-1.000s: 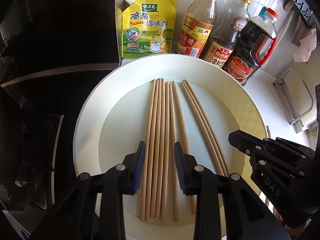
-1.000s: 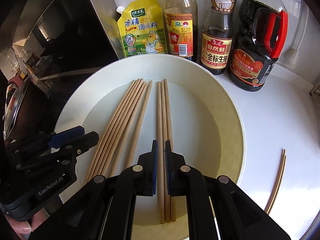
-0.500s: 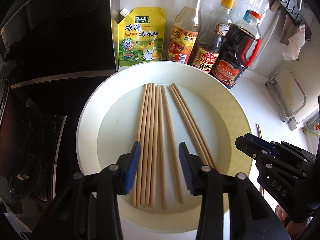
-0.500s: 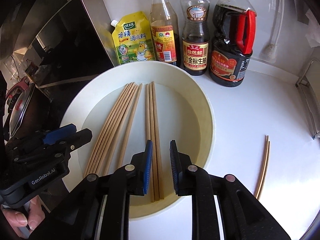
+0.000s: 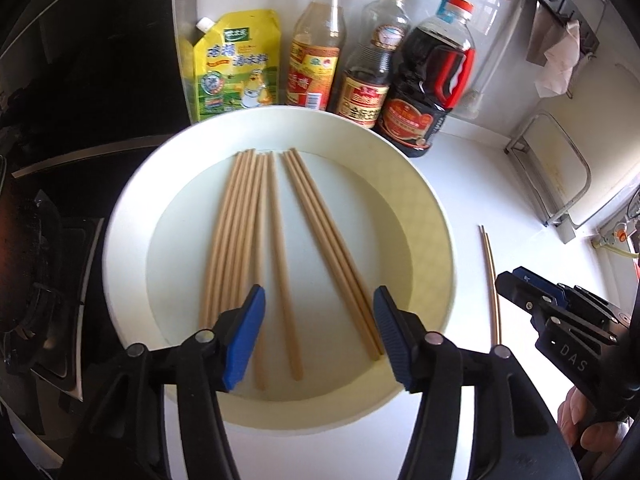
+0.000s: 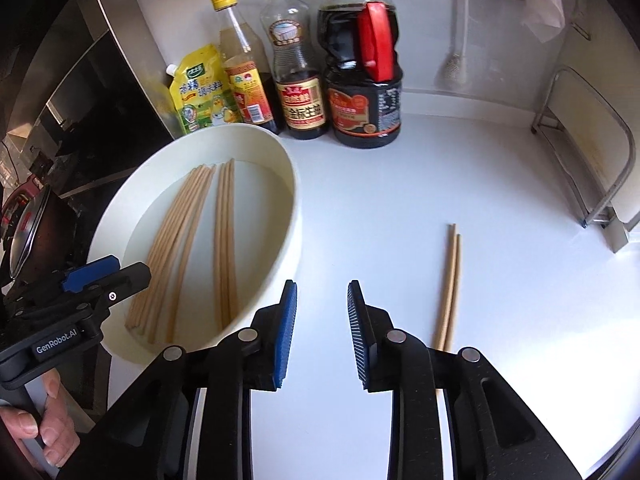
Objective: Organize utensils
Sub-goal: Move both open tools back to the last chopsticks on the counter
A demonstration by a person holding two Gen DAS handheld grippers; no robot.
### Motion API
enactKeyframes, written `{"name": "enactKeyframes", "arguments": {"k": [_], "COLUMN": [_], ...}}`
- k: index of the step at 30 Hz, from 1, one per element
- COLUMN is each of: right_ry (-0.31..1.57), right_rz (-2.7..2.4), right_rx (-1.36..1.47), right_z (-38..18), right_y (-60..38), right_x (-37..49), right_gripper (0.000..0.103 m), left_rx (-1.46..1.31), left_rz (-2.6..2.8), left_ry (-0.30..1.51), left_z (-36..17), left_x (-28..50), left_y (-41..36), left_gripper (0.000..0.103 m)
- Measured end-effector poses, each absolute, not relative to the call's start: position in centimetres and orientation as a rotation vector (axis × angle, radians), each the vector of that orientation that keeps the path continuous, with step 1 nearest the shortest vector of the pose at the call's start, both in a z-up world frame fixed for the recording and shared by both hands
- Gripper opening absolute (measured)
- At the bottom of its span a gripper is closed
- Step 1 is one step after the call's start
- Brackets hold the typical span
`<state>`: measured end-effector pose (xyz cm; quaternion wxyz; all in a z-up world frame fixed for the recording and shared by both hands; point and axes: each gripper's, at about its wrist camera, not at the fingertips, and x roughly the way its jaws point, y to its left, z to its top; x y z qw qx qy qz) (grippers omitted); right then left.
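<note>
Bowl [image 5: 436, 216]: white, round, shallow, set on the white counter [image 6: 480, 184] with its left rim close to the dark hob [image 5: 48, 264]. Its far rim is crowded by a yellow pouch [image 5: 232, 64] and three bottles [image 5: 362, 68] lined along the back wall.

Chopsticks [image 5: 236, 232]: held loose in the bowl, laid lengthwise; a tight bundle to the left, a single stick [image 5: 280, 256] beside it, a second group [image 5: 328, 240] angled to the right. None are gripped.

Stray pair [image 6: 450, 284]: laid side by side on the bare counter, right of the bowl and well apart from its rim.

Left gripper [image 5: 320, 332]: held above the bowl's near edge, jaws apart and opening. The single stick is seen between the blue pads [image 5: 244, 336], untouched.

Right gripper [image 6: 322, 332]: held over open counter between the bowl's right rim and the stray pair, jaws apart and opening, nothing between them.

Open room: a broad clear stretch of counter is seen right of the bowl, bounded at the far right by a wire rack [image 6: 588, 152] and at the back by the wall.

Hands: a thumb and fingers [image 6: 36, 436] are seen on the left gripper's handle.
</note>
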<state>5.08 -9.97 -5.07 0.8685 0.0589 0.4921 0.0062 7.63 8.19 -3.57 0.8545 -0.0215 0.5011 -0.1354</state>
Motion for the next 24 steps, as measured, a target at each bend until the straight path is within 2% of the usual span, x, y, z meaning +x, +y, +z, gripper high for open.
{"name": "enactKeyframes", "arguments": {"k": [3, 24], "right_ry": [1.045, 1.174], "right_rz": [-0.025, -0.103], "right_rx": [0.131, 0.187], "right_z": [-5.8, -13.8], "right_y": [-12.0, -19.6], "right_x": [4.0, 0.1], "right_gripper": [0.029, 0.029], "left_rx": [-0.045, 0.007], "left_rz": [-0.300, -0.331], "left_ry": [1.058, 1.036], "left_z": [-3.7, -4.2], "left_x": [7.2, 3.6], "left_y": [6.8, -0.4], "left_gripper": [0.057, 0.062]}}
